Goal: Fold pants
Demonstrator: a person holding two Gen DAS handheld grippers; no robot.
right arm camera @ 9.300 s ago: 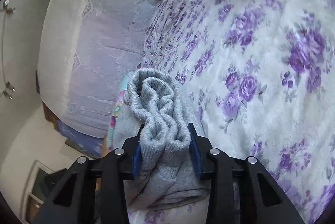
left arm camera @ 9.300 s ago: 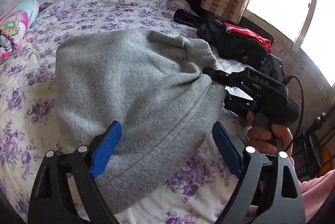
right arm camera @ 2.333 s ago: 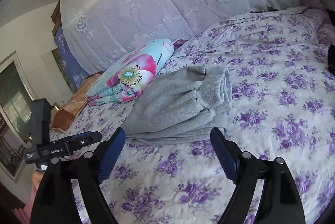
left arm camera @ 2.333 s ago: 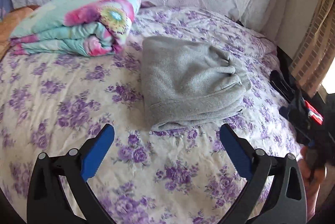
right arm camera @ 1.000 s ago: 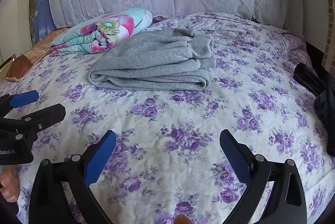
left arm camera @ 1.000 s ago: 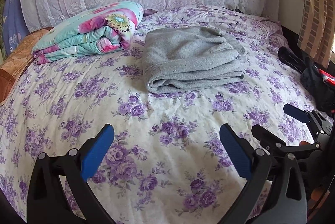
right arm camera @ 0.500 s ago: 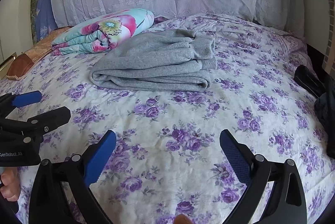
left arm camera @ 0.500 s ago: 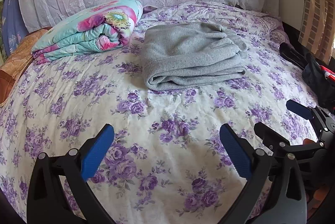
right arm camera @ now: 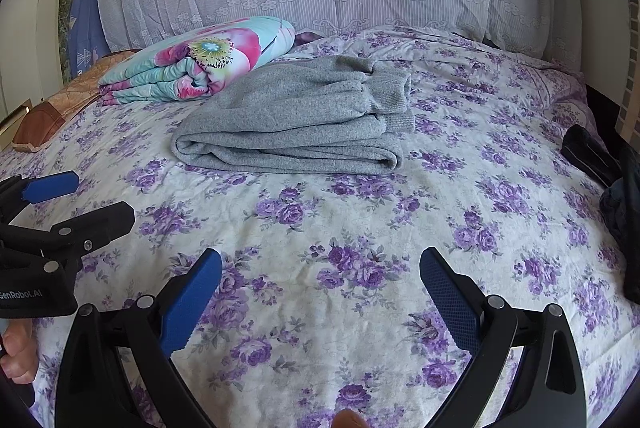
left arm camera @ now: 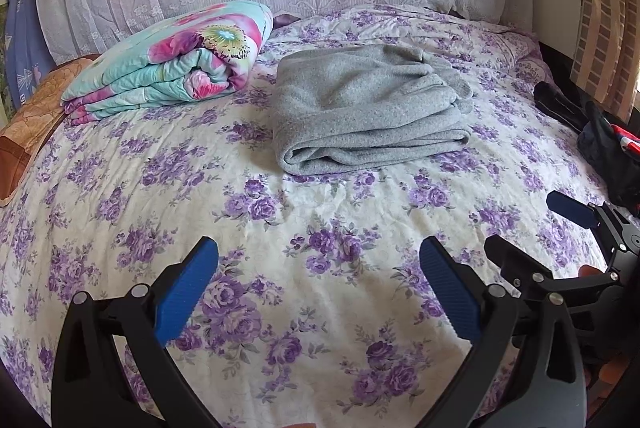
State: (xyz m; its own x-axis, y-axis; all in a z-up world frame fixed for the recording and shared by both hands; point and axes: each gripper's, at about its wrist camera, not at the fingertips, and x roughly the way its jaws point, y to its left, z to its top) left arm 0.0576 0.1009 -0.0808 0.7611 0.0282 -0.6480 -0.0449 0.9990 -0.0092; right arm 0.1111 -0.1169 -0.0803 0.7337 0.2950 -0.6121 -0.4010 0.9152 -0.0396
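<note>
Both grippers had drawn back from the grey pants since the earlier frames, when the right one had clamped the fabric. At inspection the left gripper stood with jaws spread wide, holding nothing; the right gripper likewise gaped empty. The pants lay folded on the floral bedsheet, well ahead of both sets of jaws, just beside a rolled flowered blanket to their left.
</note>
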